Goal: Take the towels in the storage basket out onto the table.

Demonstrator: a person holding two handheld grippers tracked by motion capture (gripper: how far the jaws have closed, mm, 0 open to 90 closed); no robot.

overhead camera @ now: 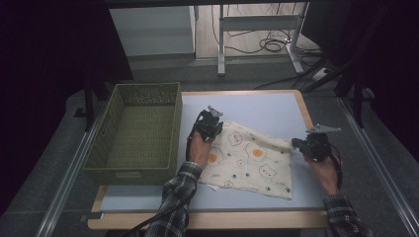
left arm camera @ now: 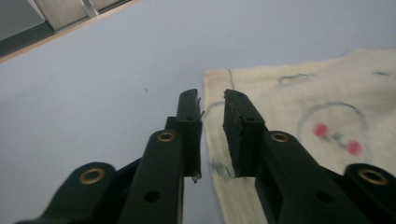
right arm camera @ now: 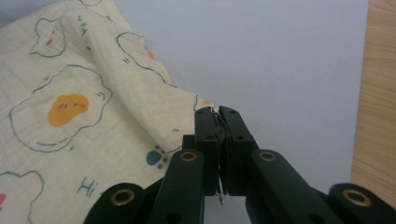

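From the high view I see my left gripper (overhead camera: 209,123) at the far left corner of the cream cloth (overhead camera: 249,160), which lies spread on the pale blue table (overhead camera: 257,106), printed with fried-egg faces. My right gripper (overhead camera: 302,144) sits at the cloth's far right corner, where the fabric is drawn up into a ridge toward it. A green woven basket (overhead camera: 136,133) stands just beside the table's left edge, well apart from the cloth.

In the left gripper view, my left gripper (left arm camera: 212,100) has a narrow gap between its jaws. The cloth (left arm camera: 303,126) edge runs beneath that gap, but the pads do not press on it; nothing is gripped.

In the right gripper view, my right gripper (right arm camera: 218,114) has its jaws pressed together, with the corner of the cloth (right arm camera: 88,102) pinched between the pads. The fabric lifts slightly toward the jaws and drapes down to the left over the table (right arm camera: 271,60).
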